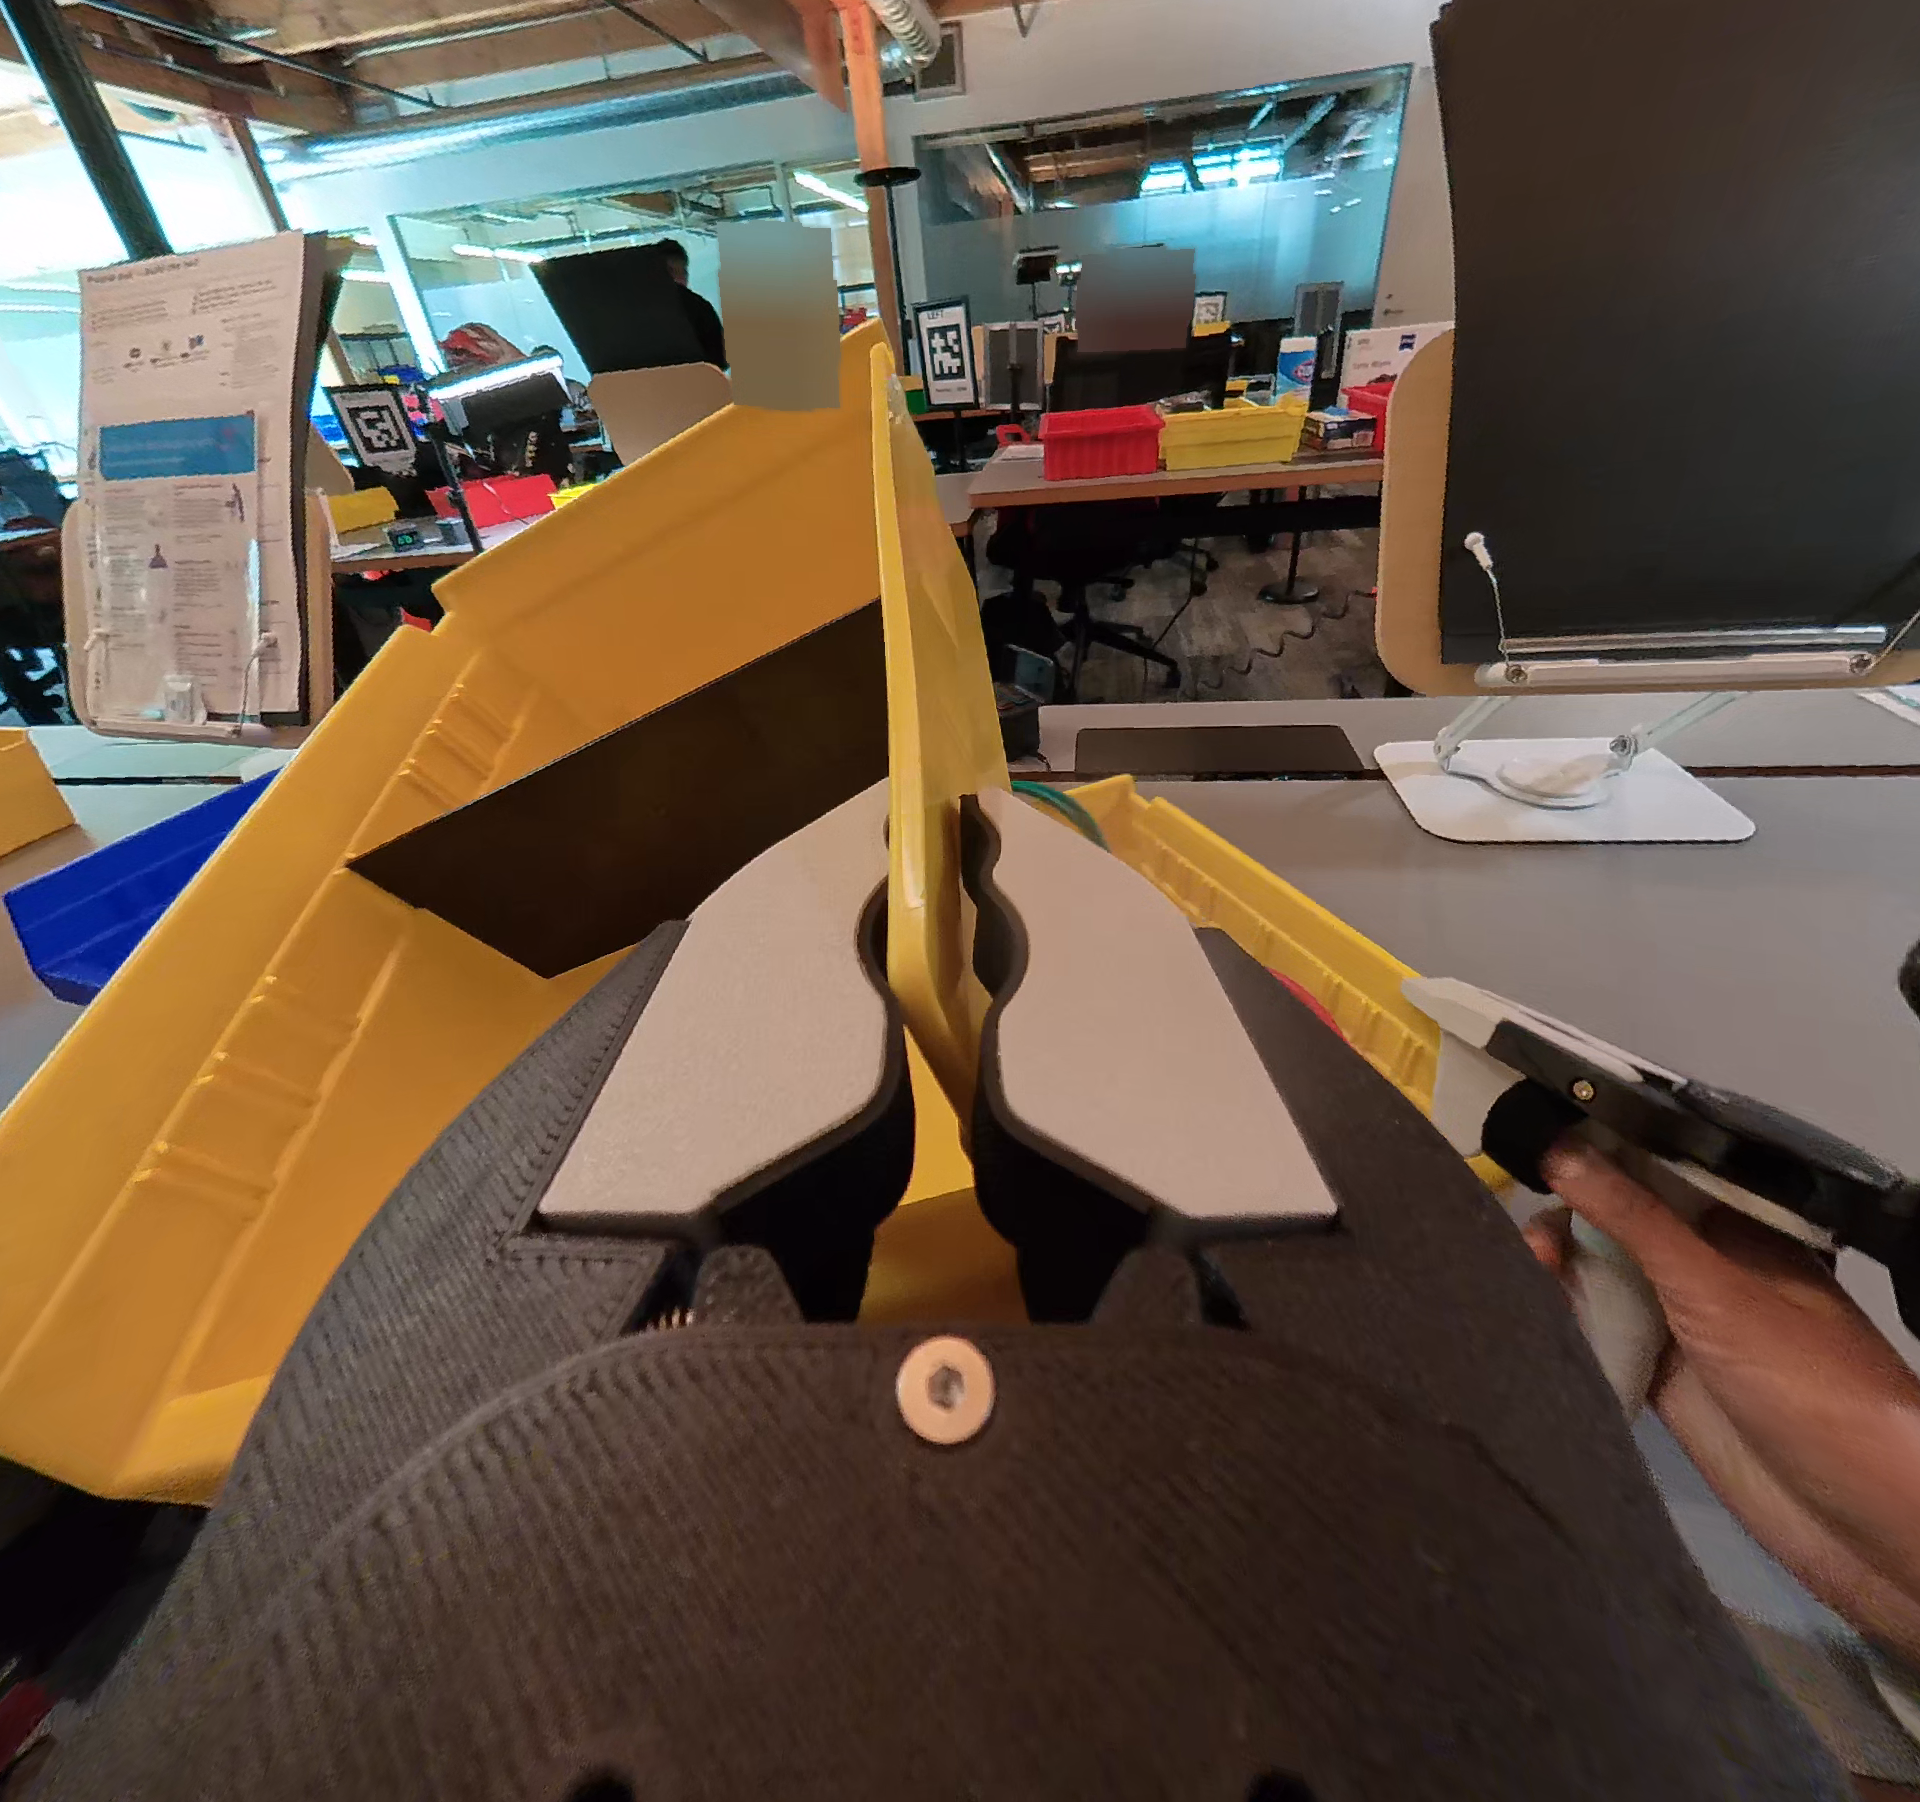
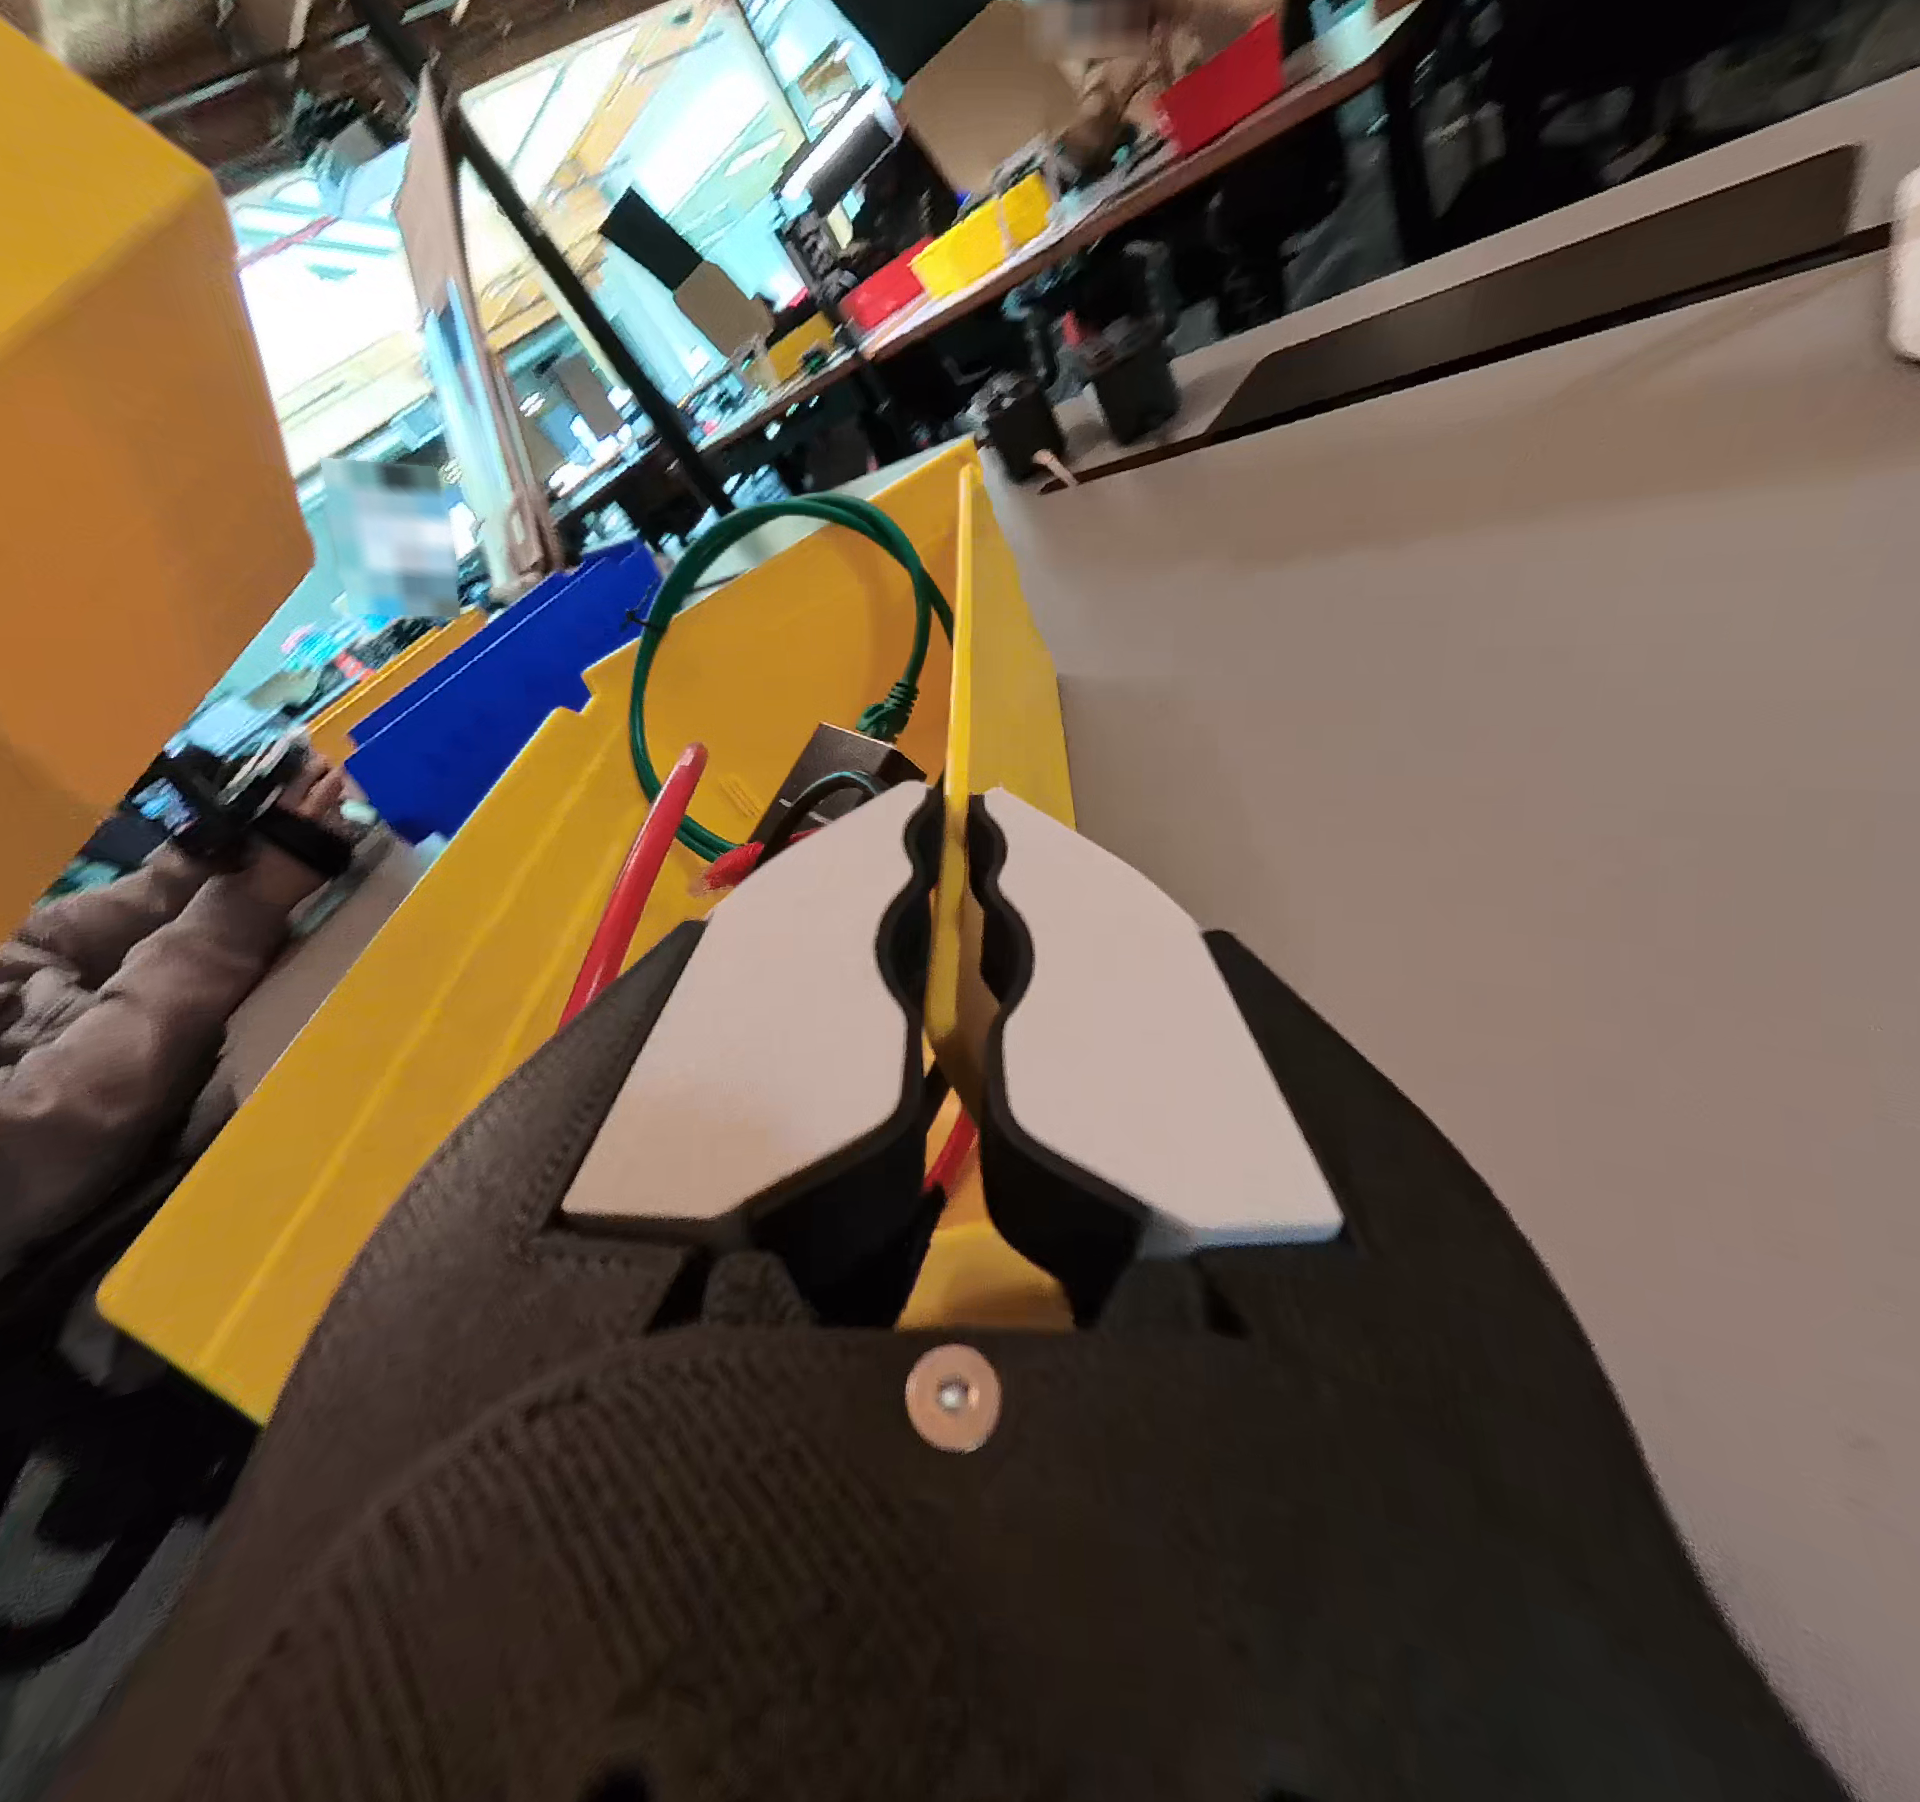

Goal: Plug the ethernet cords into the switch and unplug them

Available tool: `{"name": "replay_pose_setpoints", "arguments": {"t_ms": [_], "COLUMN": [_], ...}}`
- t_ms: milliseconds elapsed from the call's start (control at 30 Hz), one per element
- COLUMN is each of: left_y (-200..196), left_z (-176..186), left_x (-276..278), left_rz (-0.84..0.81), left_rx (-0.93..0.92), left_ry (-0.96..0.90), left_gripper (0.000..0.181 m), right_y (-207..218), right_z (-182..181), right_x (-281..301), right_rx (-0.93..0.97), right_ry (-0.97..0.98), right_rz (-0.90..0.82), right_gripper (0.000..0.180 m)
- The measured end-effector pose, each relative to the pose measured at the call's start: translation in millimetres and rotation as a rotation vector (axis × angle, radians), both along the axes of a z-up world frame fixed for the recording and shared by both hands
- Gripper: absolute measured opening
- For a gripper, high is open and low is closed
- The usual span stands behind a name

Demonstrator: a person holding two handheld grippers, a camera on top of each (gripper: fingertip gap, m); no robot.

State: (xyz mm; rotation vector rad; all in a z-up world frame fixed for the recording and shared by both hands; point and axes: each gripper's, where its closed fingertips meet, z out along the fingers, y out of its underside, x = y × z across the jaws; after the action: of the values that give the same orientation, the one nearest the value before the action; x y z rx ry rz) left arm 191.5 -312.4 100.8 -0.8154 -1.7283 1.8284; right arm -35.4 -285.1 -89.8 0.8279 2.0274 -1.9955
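Observation:
In the left wrist view my left gripper [image 1: 930,807] is shut on the thin side wall of a tilted, raised yellow bin [image 1: 416,921], which has a dark panel inside. In the right wrist view my right gripper [image 2: 951,807] is shut on the right wall of a second yellow bin [image 2: 416,1025] on the table. That bin holds a looped green ethernet cord [image 2: 665,609], a red ethernet cord [image 2: 644,869] and a dark switch [image 2: 831,755]. The green plug sits at the switch's top edge. I cannot tell whether it is seated. The right gripper [image 1: 1455,1025] also shows at the second bin's rim.
A blue bin [image 1: 135,890] lies left behind the yellow bins. A black panel on a stand [image 1: 1683,298] with a white base [image 1: 1558,807] stands at the back right. A paper holder [image 1: 187,505] stands at the back left. The grey table [image 2: 1455,817] spreads to the right.

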Motion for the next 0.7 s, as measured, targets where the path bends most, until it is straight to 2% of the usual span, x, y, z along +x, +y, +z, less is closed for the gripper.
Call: {"name": "replay_pose_setpoints", "arguments": {"t_ms": [67,133,333,700], "left_y": [1,2,3,1], "left_z": [0,-1,-1,-7], "left_x": [-2,-4,-4,-9], "left_rz": [-0.004,-0.009,-0.027,-0.034], "left_rx": [-0.003,-0.001,0.011,0.020], "left_ry": [-0.005,-0.007,0.009,0.000], "left_gripper": [0.005,0.005,0.005,0.005], "right_y": [4,4,-17,-23], "right_z": [0,0,-10,-11], "right_x": [10,30,97,128], "right_rx": [-0.014,-0.033,0.020,0.057], "right_ry": [-0.009,-0.035,-0.110,0.063], "right_rz": [-0.060,-0.050,0.179,0.442], "right_gripper": [0.005,0.010,0.046,0.064]}}
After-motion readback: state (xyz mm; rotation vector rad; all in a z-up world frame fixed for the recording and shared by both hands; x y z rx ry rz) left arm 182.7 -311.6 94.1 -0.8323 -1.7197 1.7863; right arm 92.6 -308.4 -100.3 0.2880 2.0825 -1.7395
